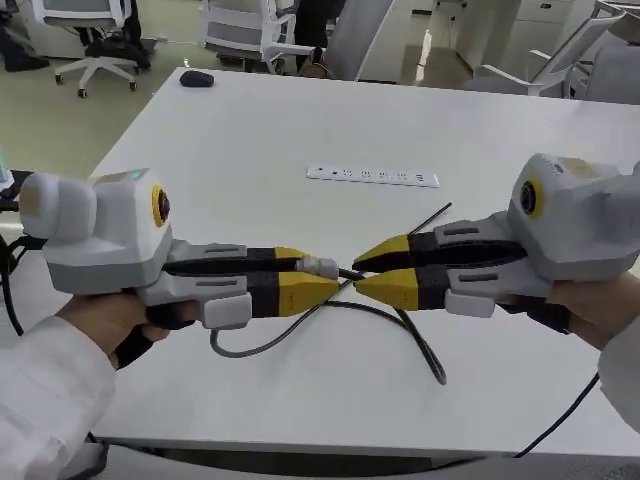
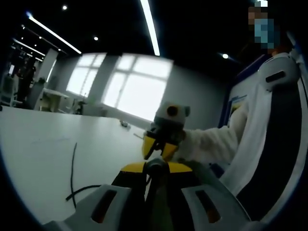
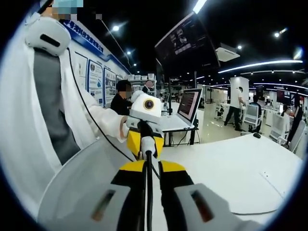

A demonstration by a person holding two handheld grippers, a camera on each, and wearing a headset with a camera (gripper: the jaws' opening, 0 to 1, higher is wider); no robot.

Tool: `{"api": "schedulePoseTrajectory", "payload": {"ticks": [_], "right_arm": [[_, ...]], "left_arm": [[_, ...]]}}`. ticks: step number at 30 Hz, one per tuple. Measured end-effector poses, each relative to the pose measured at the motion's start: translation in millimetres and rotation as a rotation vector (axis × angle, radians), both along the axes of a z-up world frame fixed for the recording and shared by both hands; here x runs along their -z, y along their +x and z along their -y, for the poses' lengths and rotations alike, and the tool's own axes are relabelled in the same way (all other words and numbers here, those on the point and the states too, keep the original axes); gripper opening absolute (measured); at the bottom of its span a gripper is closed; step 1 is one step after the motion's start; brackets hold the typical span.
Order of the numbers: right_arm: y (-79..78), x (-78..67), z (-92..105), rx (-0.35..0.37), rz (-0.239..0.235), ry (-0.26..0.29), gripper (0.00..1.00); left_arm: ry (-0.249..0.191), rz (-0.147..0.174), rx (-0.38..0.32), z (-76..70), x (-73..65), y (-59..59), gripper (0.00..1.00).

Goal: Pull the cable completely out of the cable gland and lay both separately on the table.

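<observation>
Left tool (image 1: 325,275), at 9 o'clock, grips the cable gland (image 1: 318,266), while right tool (image 1: 358,273), at 3 o'clock, pinches the cable (image 1: 421,347) above the bench (image 1: 250,150).

The head view is evenly bright and sharp, with soft shadows on the white bench (image 1: 250,130) at lower centre. The left gripper view is dim and backlit, its windows (image 2: 120,82) glaring at upper centre. The right gripper view is brighter, with ceiling lights (image 3: 198,6) at the top. Both gripper views bend at the edges, and the left tongs (image 2: 156,168) blur at the bottom.
</observation>
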State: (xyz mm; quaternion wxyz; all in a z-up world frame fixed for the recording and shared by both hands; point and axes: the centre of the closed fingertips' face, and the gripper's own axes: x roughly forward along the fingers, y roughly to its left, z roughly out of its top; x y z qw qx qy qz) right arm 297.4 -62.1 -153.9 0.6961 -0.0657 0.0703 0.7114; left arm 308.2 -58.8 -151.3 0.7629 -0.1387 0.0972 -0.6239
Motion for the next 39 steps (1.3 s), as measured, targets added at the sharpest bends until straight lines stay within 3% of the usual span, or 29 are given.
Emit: {"api": "schedulePoseTrajectory", "payload": {"ticks": [5,9,15,25,31,39], "right_arm": [[-4.0,-2.9,-3.3,-0.025,0.003,0.008,0.04],[-3.7,-2.6,-3.5,-0.029,-0.008,0.012,0.04],[-2.9,0.1,-3.8,-0.031,0.012,-0.001,0.03],[-1.3,11.4,-2.7,-0.028,0.031,-0.051,0.03],[6.1,16.9,8.8,0.005,0.020,-0.066,0.03],[12.7,33.6,20.5,0.039,0.015,-0.115,0.03]], "left_arm": [[-0.011,-0.011,0.005,0.1,0.0,-0.1,0.16],[-0.014,-0.011,0.010,-0.5,-0.9,-0.5,0.16],[-0.007,-0.008,0.007,-0.3,-0.3,0.0,0.16],[0.035,-0.003,0.009,0.0,6.2,0.9,0.16],[0.006,-0.010,-0.014,-8.4,0.9,4.9,0.16],[0.004,-0.006,-0.027,-12.0,-1.2,6.4,0.16]]}}
